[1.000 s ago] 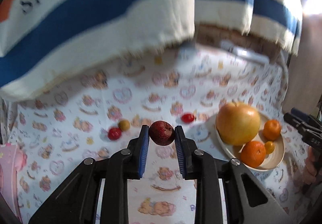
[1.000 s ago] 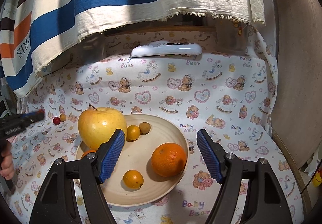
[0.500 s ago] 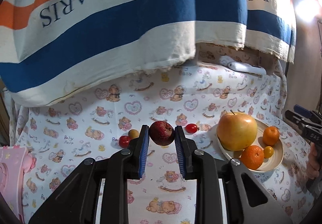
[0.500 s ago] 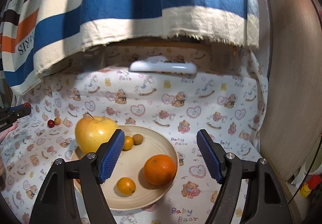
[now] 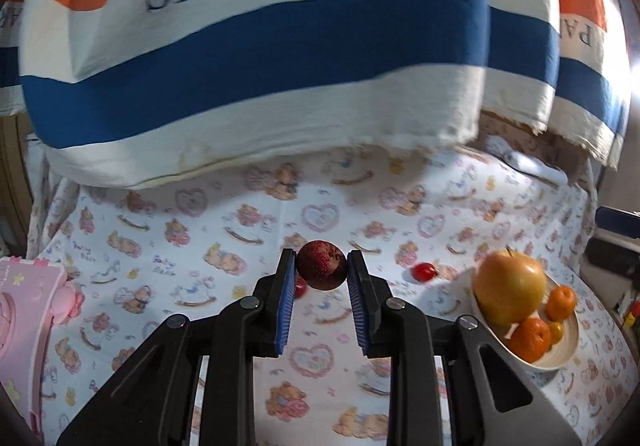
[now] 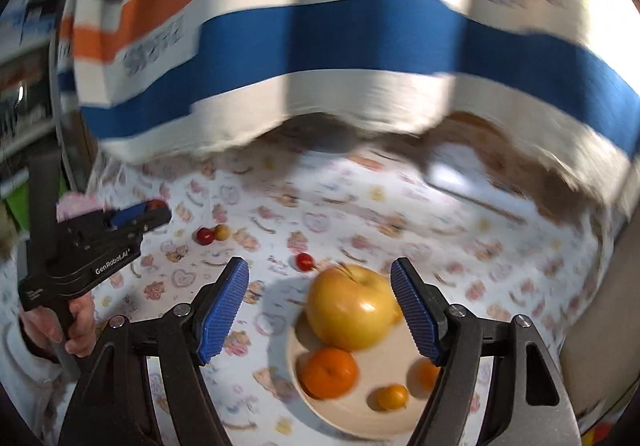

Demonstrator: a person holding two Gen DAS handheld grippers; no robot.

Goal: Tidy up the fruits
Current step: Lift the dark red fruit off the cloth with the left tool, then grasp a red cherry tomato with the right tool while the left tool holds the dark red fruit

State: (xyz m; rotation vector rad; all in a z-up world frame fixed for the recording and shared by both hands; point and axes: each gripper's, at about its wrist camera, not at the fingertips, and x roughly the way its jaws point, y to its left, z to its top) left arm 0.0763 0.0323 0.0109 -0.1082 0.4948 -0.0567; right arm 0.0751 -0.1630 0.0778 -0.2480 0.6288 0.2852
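My left gripper [image 5: 321,266] is shut on a dark red round fruit [image 5: 321,265], held above the bear-print cloth. The right wrist view shows that gripper [image 6: 136,217] at the left, in a person's hand [image 6: 76,326]. A beige plate [image 5: 568,346] at the right holds a yellow apple [image 5: 510,288], two oranges and a small yellow fruit. My right gripper [image 6: 320,270] hovers over the plate [image 6: 360,414]. Its jaws are closing, and the apple [image 6: 348,310] lies beyond them, untouched. A cherry tomato [image 6: 305,262] lies left of the plate. A red [image 6: 205,236] and a yellow small fruit [image 6: 222,232] lie farther left.
A striped cloth printed PARIS [image 5: 280,45] hangs low over the back of the table. A pink box [image 5: 24,318] stands at the left edge. A white remote [image 5: 532,165] lies at the back right. A wooden wall closes the right side.
My right gripper has pulled back, swung left and rolled; the plate now sits lower right in its view, and its jaws have narrowed slightly. The left gripper shifted sideways, still holding the dark red fruit.
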